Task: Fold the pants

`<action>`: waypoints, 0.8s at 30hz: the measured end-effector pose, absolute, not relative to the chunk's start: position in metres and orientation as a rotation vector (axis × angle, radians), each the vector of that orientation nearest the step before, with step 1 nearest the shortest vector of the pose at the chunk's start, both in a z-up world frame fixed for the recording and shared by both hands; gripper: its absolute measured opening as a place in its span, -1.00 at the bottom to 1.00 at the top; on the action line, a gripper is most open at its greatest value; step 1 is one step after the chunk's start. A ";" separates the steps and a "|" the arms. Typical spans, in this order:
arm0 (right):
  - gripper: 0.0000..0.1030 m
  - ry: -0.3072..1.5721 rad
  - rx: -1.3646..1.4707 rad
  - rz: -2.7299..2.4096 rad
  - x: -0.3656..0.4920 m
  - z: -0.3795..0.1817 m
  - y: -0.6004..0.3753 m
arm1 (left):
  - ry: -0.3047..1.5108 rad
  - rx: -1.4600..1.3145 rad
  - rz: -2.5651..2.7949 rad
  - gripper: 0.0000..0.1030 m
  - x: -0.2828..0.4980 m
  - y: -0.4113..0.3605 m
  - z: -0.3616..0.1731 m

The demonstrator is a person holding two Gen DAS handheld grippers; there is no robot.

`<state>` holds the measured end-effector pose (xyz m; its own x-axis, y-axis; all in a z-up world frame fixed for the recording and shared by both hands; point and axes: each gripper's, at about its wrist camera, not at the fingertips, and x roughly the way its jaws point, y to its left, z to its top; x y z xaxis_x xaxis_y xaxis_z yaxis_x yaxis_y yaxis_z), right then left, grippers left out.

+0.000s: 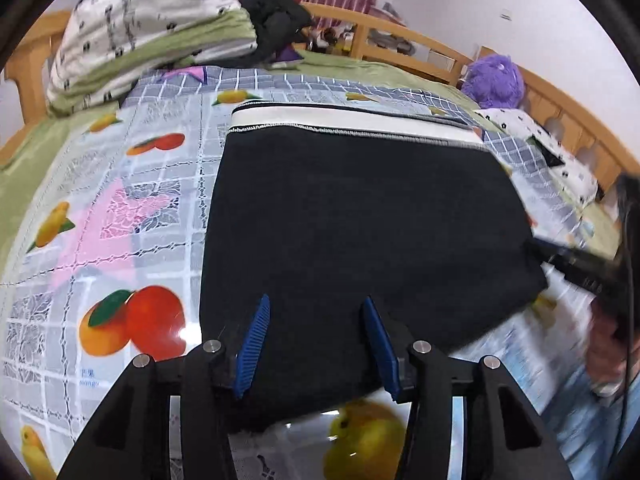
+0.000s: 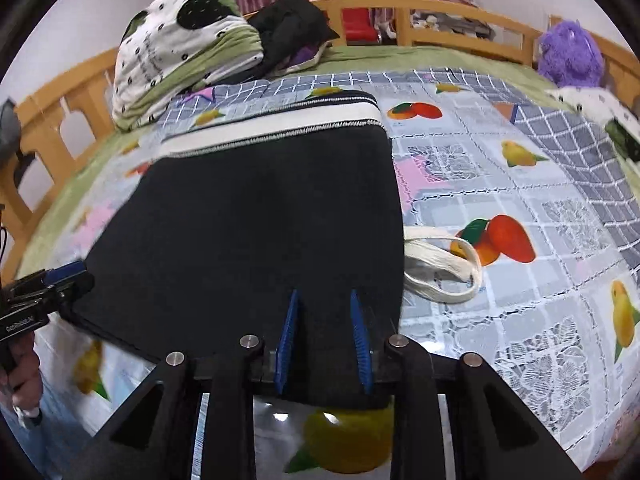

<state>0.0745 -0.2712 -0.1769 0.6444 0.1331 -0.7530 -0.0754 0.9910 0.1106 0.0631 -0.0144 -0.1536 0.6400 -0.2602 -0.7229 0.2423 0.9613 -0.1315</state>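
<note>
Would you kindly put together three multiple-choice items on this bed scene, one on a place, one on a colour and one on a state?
1. Where does the purple plush toy sit?
A. at the far right of the bed, by the wooden rail
B. on top of the black pants
C. between the jaws of the left gripper

2. What colour is the band along the far edge of the black pants?
A. red
B. white
C. green

3. How do the jaws of the left gripper stand?
A. pressed together
C. clamped on the white cord
B. apart, with the pants lying flat below them

Answers: 1 A, since the toy rests against the wooden rail; 2 B, since a white strip borders the dark cloth; 3 B, since a clear gap shows between the blue pads in the left wrist view.
</note>
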 end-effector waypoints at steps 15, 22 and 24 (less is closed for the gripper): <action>-0.25 0.791 0.119 0.103 0.117 -0.120 -0.304 | 0.889 -0.141 -0.236 0.08 0.141 0.019 -0.097; -0.19 0.946 0.215 0.132 0.215 -0.142 -0.311 | 0.905 -0.254 -0.225 0.16 0.217 0.028 -0.109; -0.09 0.957 0.213 0.116 0.223 -0.164 -0.313 | 0.929 -0.287 -0.205 0.12 0.229 0.031 -0.131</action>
<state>0.2229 -0.3133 -0.1635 0.5719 0.1922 -0.7975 -0.0041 0.9728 0.2315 0.2290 0.0314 -0.1309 0.5833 -0.2959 -0.7565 0.0504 0.9427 -0.3299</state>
